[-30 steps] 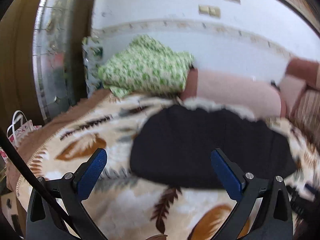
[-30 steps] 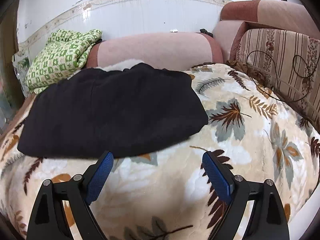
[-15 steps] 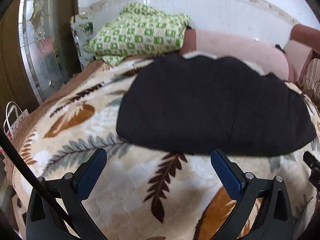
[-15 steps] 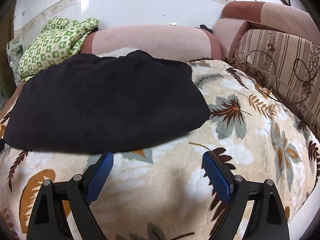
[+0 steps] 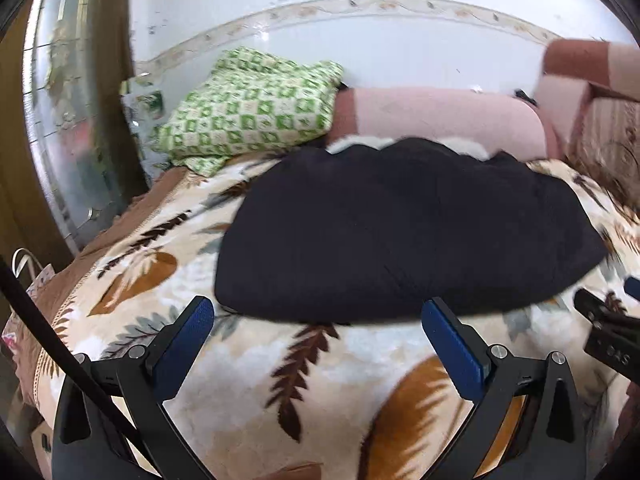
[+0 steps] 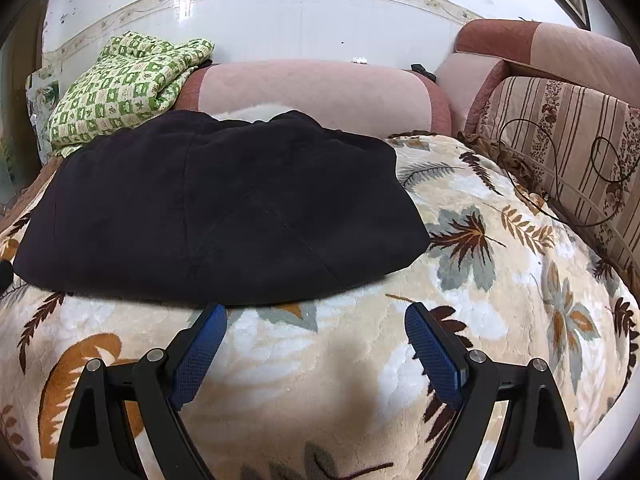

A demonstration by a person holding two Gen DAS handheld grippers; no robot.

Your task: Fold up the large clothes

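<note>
A large black garment (image 5: pixel 400 232) lies folded in a flat block on a cream leaf-patterned blanket (image 5: pixel 280 380); it also shows in the right wrist view (image 6: pixel 224 216). My left gripper (image 5: pixel 316 332) is open and empty, just in front of the garment's near edge. My right gripper (image 6: pixel 316 336) is open and empty, also just short of the near edge, toward the garment's right half. The tip of the right gripper (image 5: pixel 608 320) shows at the right edge of the left wrist view.
A green checked quilt (image 6: pixel 128 84) is piled at the back left against a pink bolster (image 6: pixel 320 92). A striped cushion (image 6: pixel 572 148) with a dark cable lies at the right. A glass door (image 5: pixel 68 120) stands at the left. The blanket (image 6: pixel 500 280) stretches right of the garment.
The left gripper's view swung down over the garment, then lifted back and right, with some blur. The right gripper came slightly closer to the garment's near edge. Both stayed open.
</note>
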